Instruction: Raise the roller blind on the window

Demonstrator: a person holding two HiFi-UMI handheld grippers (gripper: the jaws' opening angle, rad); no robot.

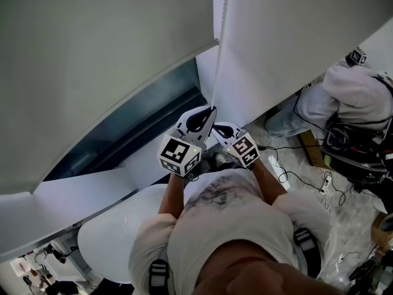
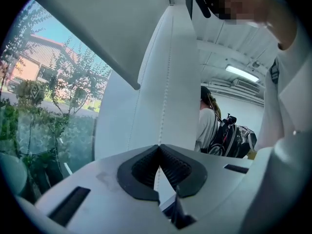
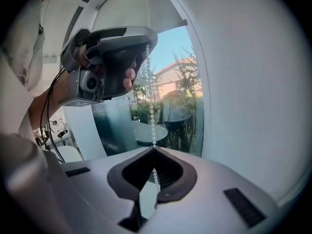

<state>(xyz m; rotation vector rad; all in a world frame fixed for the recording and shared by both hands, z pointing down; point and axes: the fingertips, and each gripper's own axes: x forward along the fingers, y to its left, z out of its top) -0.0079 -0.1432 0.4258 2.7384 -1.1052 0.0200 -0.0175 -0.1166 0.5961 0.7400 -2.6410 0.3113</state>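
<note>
The grey roller blind [image 1: 92, 60] hangs partway down the window glass [image 1: 123, 134]; its bottom edge runs diagonally. A white bead chain [image 1: 221, 23] drops beside it to both grippers. My left gripper [image 1: 211, 111] is the upper one, shut on the bead chain [image 2: 165, 96], which rises from its closed tips [image 2: 159, 146]. Just below it, my right gripper [image 1: 216, 128] is also shut on the chain [image 3: 152, 116]. From the right gripper view [image 3: 154, 148] the chain runs up into the left gripper [image 3: 147, 45].
A white wall pillar [image 1: 288, 42] stands right of the chain. Another person [image 1: 350, 94] crouches at the right with a black backpack [image 1: 359, 152] and cables on the floor. A round white table [image 1: 104, 232] is at my lower left. Trees and buildings show outside.
</note>
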